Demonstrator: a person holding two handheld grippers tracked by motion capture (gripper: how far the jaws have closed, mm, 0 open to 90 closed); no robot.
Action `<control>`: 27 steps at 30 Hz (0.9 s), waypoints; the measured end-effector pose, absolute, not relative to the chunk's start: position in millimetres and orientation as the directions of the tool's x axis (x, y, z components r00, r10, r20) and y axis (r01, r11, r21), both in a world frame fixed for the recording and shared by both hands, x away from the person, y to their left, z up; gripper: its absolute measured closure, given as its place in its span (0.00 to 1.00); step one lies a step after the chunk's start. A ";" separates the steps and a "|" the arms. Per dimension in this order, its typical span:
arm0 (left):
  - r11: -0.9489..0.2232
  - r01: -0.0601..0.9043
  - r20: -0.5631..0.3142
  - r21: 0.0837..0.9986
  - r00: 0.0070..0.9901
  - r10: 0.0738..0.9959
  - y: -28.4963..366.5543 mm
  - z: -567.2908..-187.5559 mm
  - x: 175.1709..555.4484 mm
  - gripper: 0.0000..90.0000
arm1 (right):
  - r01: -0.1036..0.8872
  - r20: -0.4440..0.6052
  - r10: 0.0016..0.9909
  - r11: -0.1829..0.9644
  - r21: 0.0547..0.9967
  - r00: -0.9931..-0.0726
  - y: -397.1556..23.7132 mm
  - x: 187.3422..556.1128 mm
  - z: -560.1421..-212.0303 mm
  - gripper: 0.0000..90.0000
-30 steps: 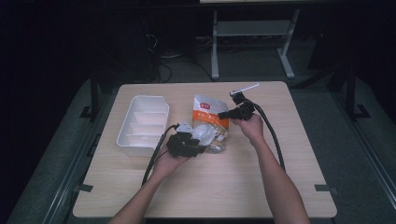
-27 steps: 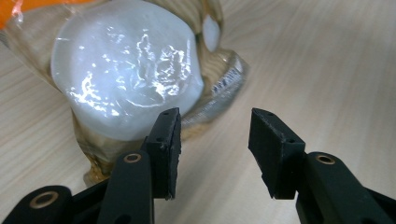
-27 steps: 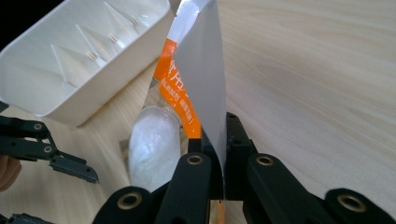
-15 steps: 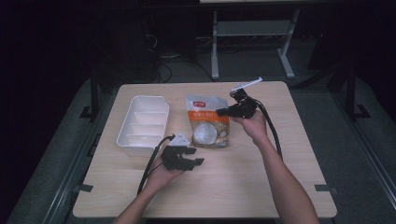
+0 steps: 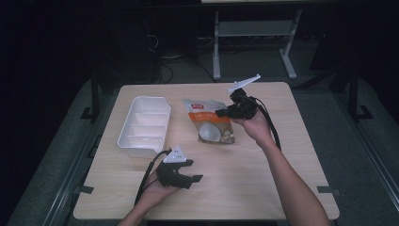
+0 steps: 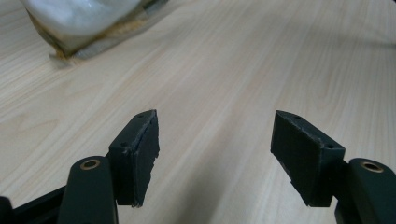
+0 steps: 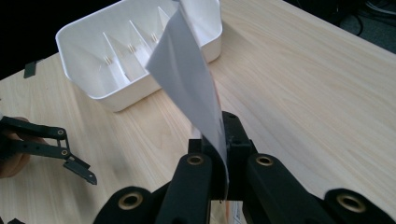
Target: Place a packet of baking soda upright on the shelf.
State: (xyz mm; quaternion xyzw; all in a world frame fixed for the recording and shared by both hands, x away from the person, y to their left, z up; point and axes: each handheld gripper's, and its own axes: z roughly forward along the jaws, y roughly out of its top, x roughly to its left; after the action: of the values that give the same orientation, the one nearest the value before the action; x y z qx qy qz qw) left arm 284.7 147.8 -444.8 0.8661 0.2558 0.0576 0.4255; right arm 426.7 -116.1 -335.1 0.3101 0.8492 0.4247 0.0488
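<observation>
The right claw [image 5: 222,113] is clamped on the snack bag's [image 5: 210,125] edge, likely to lift it toward the white divided tray [image 5: 143,127]; the left claw [image 5: 190,181] waits apart above the worktop [image 5: 263,179].

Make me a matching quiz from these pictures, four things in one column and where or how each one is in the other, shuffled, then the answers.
Things
1. white plastic divided tray
2. orange and white snack bag
3. left tongs
4. right tongs

States
A. shut on the bag's edge
B. open over bare wooden table
C. empty, at the table's left side
D. in the middle of the table, pinched at one edge

Pairs: 1-C, 2-D, 3-B, 4-A
</observation>
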 end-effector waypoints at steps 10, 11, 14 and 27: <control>-0.525 0.356 -0.096 0.773 0.883 0.459 149.2 -448.5 277.9 0.33 | 0.479 0.157 0.586 0.445 0.757 -0.795 -119.6 424.5 -324.2 1.00; -0.524 0.356 -0.096 0.774 0.884 0.457 148.9 -448.9 277.6 0.32 | 0.478 0.158 0.587 0.443 0.758 -0.794 -120.3 424.6 -323.6 1.00; -0.521 0.357 -0.101 0.776 0.885 0.455 149.2 -449.6 277.2 0.31 | 0.480 0.168 0.586 0.430 0.764 -0.793 -121.1 424.6 -319.4 1.00; -0.498 0.357 -0.104 0.790 0.879 0.466 155.8 -449.8 278.1 0.31 | 0.443 0.154 0.551 0.440 0.781 -0.820 -99.2 422.7 -297.0 1.00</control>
State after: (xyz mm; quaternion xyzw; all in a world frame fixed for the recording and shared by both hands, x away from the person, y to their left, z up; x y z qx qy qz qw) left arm 278.1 155.8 -449.8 0.8633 0.2385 0.0616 0.4405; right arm 422.7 -99.2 -297.0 0.2936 0.8464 0.4401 0.0614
